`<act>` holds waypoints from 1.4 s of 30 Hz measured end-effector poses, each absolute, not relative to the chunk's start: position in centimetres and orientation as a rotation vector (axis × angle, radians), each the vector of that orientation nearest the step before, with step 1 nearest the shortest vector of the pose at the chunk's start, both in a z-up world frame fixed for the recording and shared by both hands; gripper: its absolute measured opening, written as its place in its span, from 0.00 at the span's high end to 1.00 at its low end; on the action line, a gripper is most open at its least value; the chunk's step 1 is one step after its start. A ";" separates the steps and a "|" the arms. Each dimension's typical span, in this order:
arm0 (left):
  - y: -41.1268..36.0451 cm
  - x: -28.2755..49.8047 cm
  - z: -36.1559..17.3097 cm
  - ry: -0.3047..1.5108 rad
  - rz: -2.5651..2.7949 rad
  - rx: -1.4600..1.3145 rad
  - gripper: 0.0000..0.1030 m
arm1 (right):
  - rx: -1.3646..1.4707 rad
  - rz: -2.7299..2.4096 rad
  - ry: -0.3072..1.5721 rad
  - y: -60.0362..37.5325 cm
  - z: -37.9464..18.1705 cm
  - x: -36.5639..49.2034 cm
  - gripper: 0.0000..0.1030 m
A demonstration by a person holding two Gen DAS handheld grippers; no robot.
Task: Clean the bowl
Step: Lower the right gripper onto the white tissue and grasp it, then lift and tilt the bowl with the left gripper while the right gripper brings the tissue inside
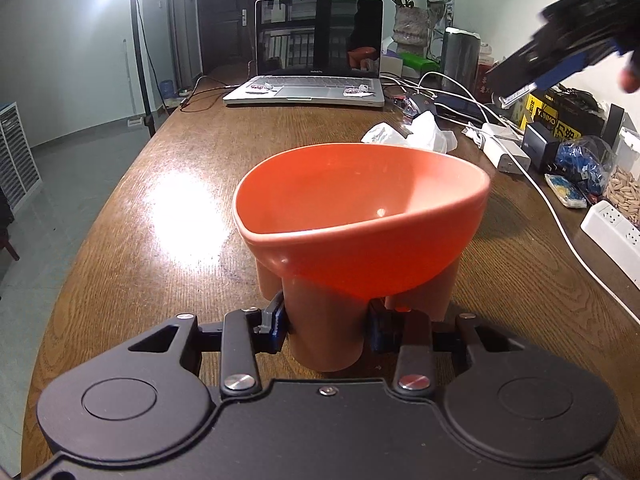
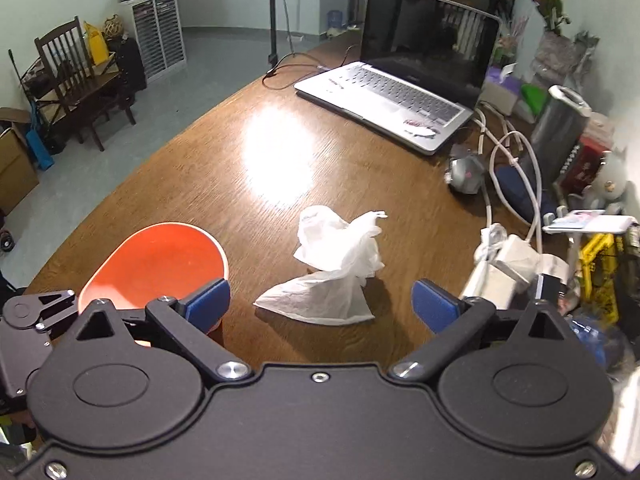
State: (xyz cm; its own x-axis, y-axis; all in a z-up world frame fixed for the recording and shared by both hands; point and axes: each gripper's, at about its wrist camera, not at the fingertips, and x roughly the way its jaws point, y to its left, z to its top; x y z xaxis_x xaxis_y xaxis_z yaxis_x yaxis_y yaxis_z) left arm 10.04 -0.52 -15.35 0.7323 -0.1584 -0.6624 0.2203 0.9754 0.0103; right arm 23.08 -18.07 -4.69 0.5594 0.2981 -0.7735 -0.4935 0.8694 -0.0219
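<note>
"MacBook Pro" stands in small letters on the bezel under the dark screen of the laptop (image 1: 316,50) at the far end of the table (image 1: 192,184). Along the table's right edge, a yellow-and-black box (image 1: 554,120) carries lettering — probably "YINMO", though it is partly hidden. Nothing else reads clearly.

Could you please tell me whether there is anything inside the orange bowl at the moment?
The orange bowl looks empty: its far inner wall shows only a light glint. Its lowest part is hidden behind the near rim, so that stays unconfirmed.
</note>
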 end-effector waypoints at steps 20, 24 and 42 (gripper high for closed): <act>0.0 8.8 -13.9 0.739 -0.310 0.238 0.64 | -0.308 0.488 1.082 -14.1 -16.2 35.0 0.94; 0.0 9.1 -13.9 0.738 -0.317 0.258 0.64 | -0.338 0.502 1.077 -13.8 -16.2 34.8 0.95; 0.2 9.0 -14.3 0.712 -0.318 0.290 0.64 | -0.474 0.636 0.966 -13.9 -12.1 31.9 0.95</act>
